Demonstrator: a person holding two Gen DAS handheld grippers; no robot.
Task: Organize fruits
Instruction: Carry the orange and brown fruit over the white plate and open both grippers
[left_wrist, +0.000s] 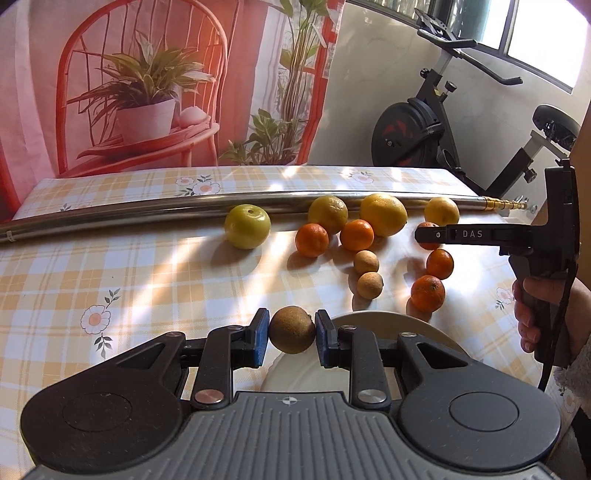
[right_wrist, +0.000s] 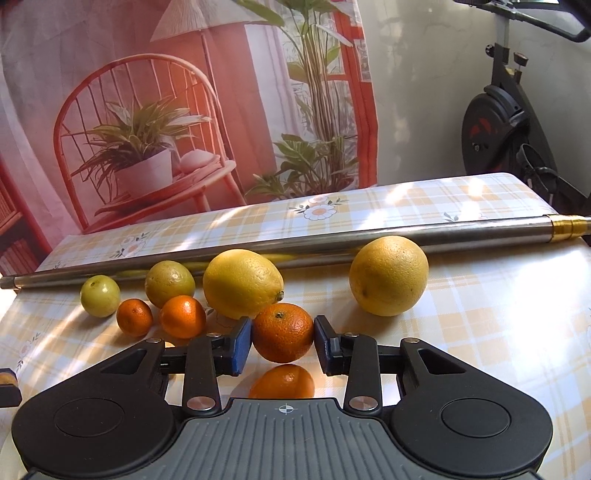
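brown fruit pinched over the plate, tangerine bracketed

brown and rough-skinned, a small round fruit sits pinched between the blue pads of the left gripper, held just above the near edge of a pale plate. most likely the plate is where sorted fruit goes, which would explain carrying it there. how high it hangs is hard to judge, and the gripper body hides most of the plate.

the right gripper straddles a tangerine. its left pad looks to touch the peel; a sliver of gap shows at the right pad, so i cannot tell whether it truly grips. the jaws sit low around the widest part, a sensible hold for a round, rolling thing. another tangerine lies just behind, half cut off by the gripper body.

the remaining fruit is on the checked cloth: yellow citrus in a loose row against a steel tube, which looks to stop them rolling back, smaller tangerines in front, and two tan fruits near the plate. a hand grips the right handle at the frame edge; the person is otherwise out of view.
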